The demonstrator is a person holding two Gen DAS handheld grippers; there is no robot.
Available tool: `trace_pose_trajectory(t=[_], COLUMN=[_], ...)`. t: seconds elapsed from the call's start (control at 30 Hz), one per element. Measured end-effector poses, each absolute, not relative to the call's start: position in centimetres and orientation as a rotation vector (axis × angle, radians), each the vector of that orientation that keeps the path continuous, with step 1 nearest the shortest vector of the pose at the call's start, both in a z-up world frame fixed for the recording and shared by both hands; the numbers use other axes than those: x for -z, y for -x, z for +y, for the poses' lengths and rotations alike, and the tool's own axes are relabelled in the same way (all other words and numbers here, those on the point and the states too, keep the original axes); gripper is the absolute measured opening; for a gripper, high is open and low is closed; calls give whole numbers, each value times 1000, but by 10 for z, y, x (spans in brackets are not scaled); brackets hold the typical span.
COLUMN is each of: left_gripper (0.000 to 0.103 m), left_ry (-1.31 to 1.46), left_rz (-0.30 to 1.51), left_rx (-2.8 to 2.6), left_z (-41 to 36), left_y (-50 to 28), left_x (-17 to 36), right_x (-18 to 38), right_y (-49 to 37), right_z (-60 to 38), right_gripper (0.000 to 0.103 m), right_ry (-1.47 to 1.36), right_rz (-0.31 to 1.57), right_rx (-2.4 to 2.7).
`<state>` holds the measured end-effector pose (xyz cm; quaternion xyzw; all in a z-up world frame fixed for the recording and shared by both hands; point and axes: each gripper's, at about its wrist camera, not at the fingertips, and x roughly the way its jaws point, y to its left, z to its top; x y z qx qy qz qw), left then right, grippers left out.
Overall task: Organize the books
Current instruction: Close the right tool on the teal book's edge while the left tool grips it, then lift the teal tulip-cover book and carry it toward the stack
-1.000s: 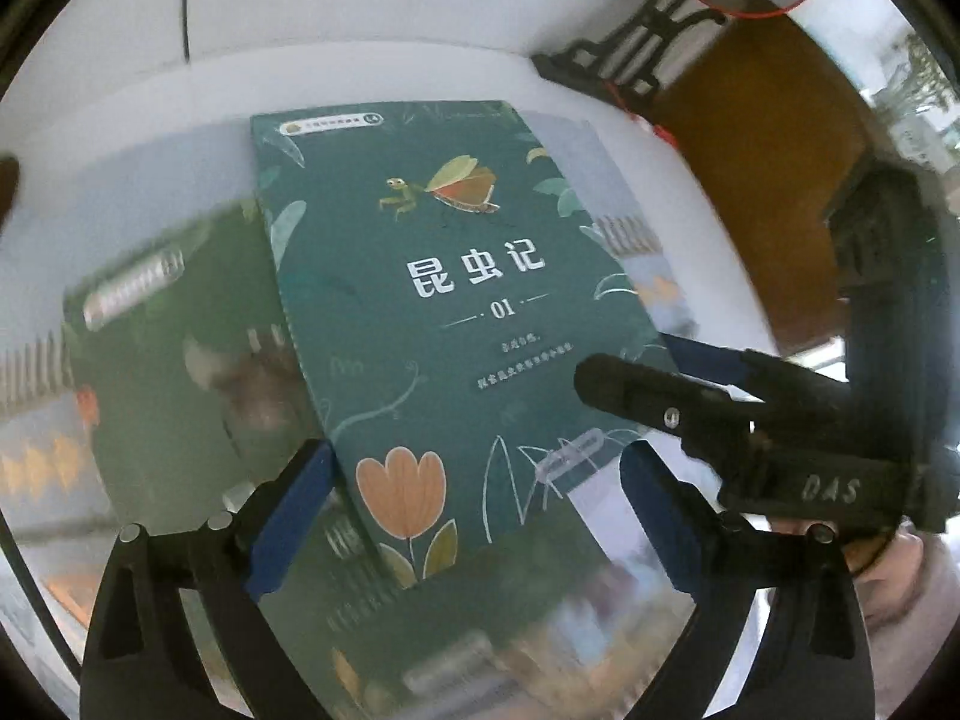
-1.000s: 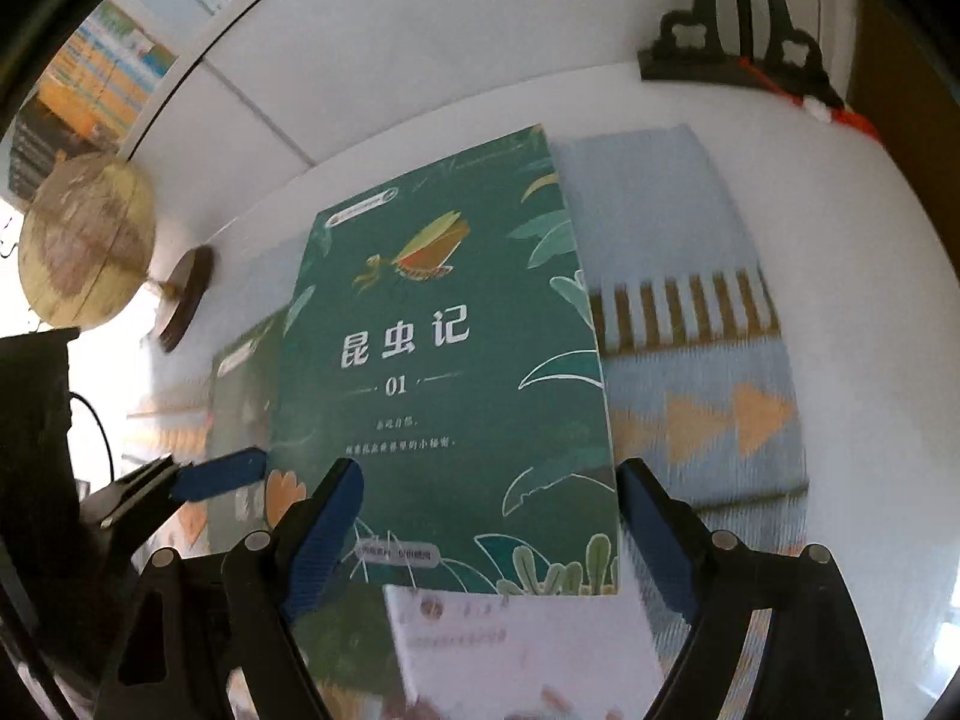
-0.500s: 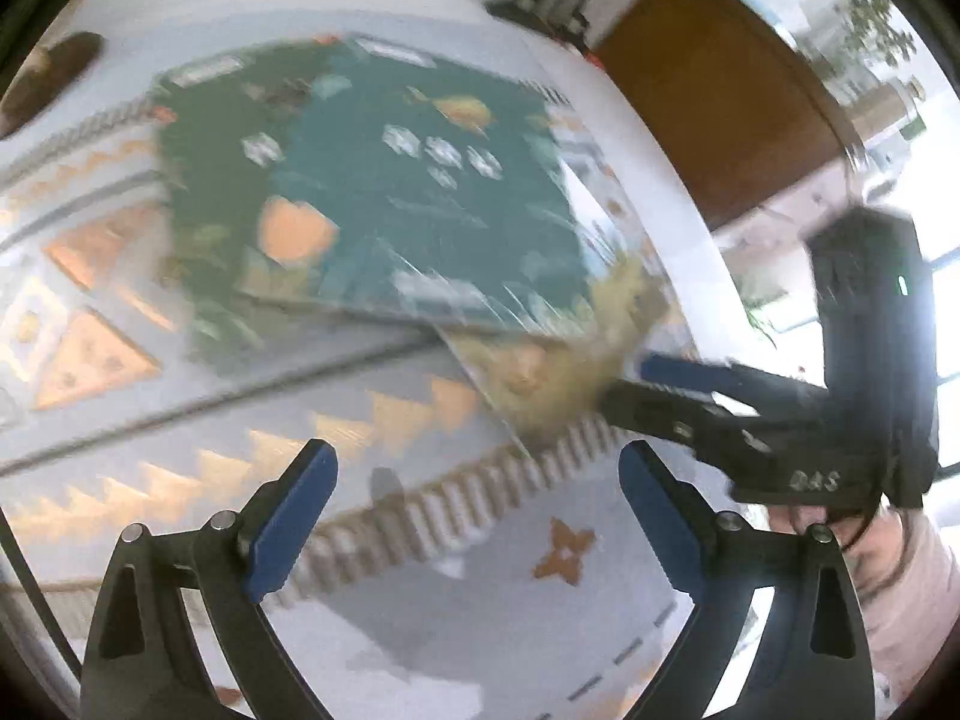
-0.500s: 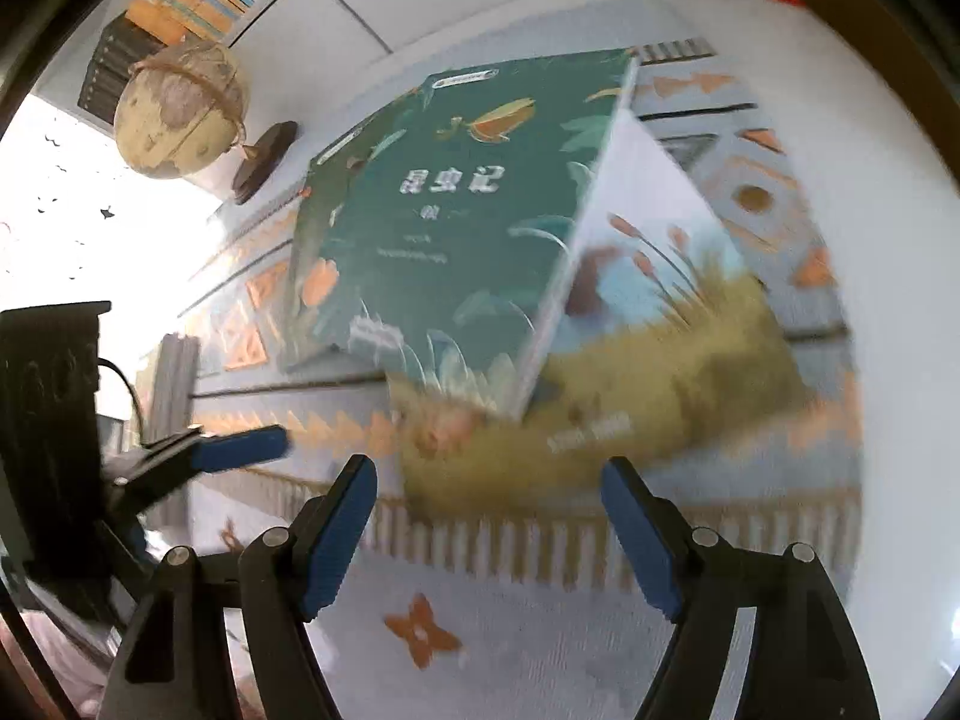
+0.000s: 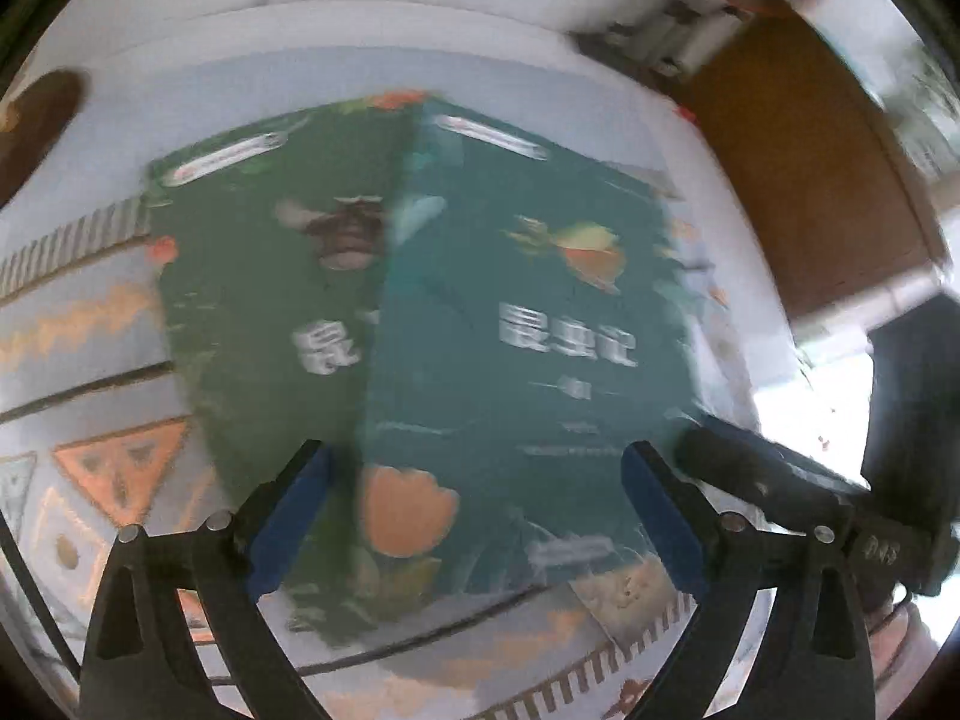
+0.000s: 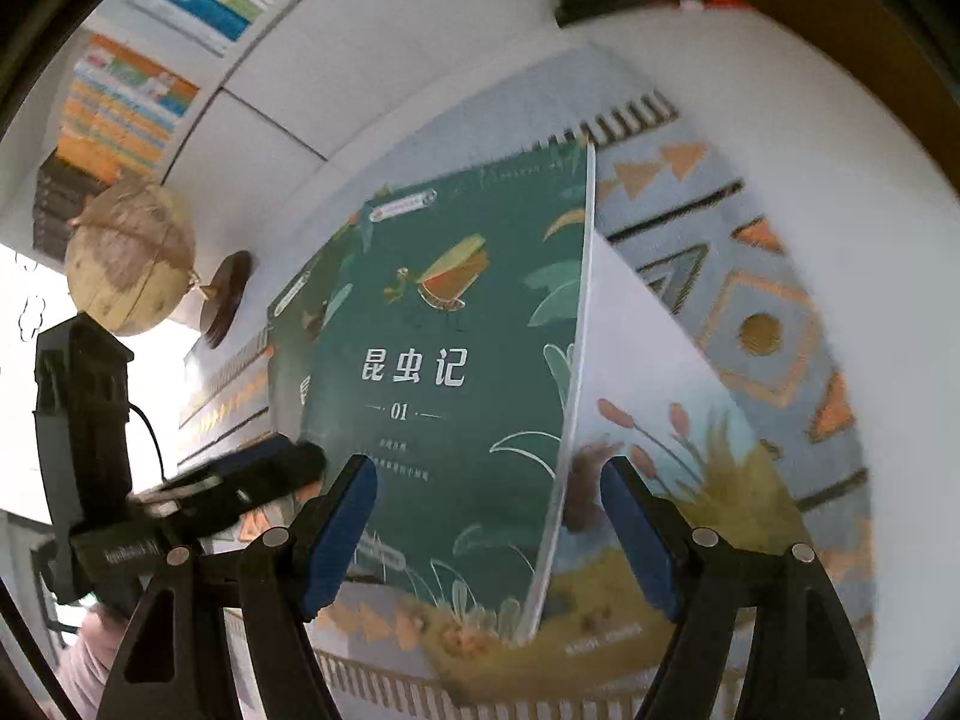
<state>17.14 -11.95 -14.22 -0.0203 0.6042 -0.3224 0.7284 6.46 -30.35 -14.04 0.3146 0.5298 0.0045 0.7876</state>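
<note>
In the blurred left wrist view, the left gripper (image 5: 474, 510) is held wide open above a teal paperback book with white characters (image 5: 528, 324), overlapping a darker green book (image 5: 264, 312) on a patterned grey-and-orange mat (image 5: 90, 312). In the right wrist view, the right gripper (image 6: 489, 531) is seen spread, nothing pinched, over the teal book (image 6: 456, 372), which lies on a white-and-yellow illustrated book (image 6: 660, 480).

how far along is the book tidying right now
Done: nothing looks squared up. The teal book lies skewed over a green book and a reed-cover book on the mat. In hand: nothing; the left gripper and right gripper have open jaws. Left: aligning all three books.
</note>
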Motion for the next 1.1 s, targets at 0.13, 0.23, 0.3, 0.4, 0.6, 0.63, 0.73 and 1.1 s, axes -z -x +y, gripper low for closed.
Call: trace_pose_trajectory(t=[0.13, 0.23, 0.3, 0.4, 0.6, 0.63, 0.73, 1.1], left_gripper=[94, 94, 94, 94, 86, 83, 76, 74], left_ry=[21, 3, -4, -9, 26, 32, -7, -32], left_rz=[1350, 1358, 1370, 1397, 1362, 1346, 1341, 1302], left_rx=[775, 796, 808, 837, 743, 737, 728, 748], left_z=[-120, -115, -111, -102, -87, -87, -97, -112], left_y=[-151, -126, -104, -63, -55, -60, -71, -55], left_x=[144, 143, 142, 143, 151, 150, 151, 152], right_x=[141, 139, 137, 137, 138, 137, 141, 141], right_y=[-57, -42, -27, 5, 60, 60, 51, 45], right_z=[-304, -301, -294, -287, -284, -285, -294, -295], right_gripper=[80, 81, 83, 85, 79, 79, 80, 82], right_ry=[-720, -664, -634, -621, -582, -571, -609, -673], right_rz=[1147, 1191, 1210, 1237, 1209, 1189, 1141, 1098], right_rx=[-37, -53, -58, -67, -93, -73, -73, -98])
